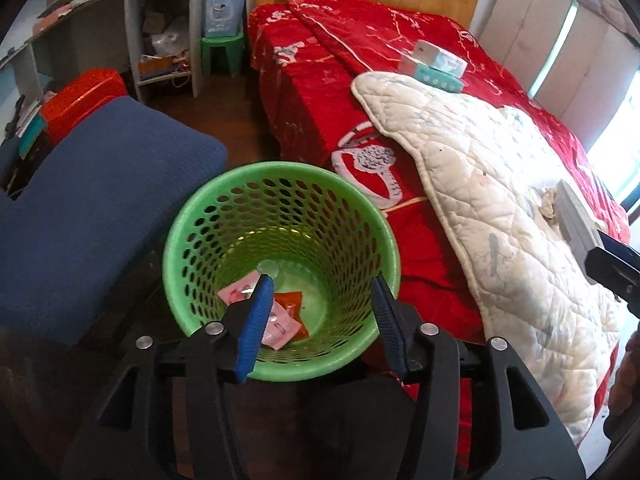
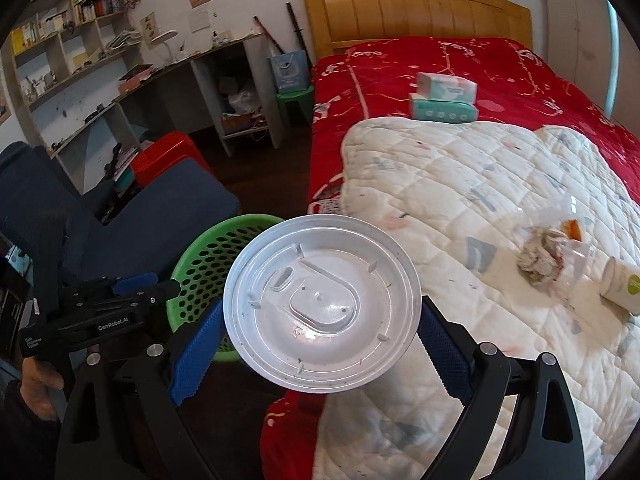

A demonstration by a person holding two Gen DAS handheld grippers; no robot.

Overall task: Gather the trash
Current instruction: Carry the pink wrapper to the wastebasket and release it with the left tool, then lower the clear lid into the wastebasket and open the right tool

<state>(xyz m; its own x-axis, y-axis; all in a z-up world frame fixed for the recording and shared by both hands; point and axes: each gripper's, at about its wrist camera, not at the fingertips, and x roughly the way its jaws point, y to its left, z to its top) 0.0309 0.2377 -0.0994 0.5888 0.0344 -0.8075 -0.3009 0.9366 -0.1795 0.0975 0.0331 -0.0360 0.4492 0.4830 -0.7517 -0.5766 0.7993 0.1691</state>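
Note:
A green perforated trash basket (image 1: 280,184) stands on the floor beside the bed; pink and red wrappers (image 1: 280,320) lie in its bottom. My left gripper (image 1: 322,284) is open and empty, right above the basket's near rim. My right gripper (image 2: 320,312) is shut on a round white plastic lid (image 2: 322,304), held in the air next to the basket (image 2: 208,256). A crumpled tissue wad (image 2: 542,258), a clear wrapper with an orange bit (image 2: 572,230) and a white bottle on its side (image 2: 624,286) lie on the white quilt (image 2: 460,184).
The bed has a red cover (image 2: 400,64) with two tissue packs (image 2: 444,98) stacked on it. A blue chair (image 1: 96,208) stands left of the basket. A red box (image 1: 82,100), a desk with shelves (image 2: 132,80) and a green stool (image 1: 222,52) lie beyond.

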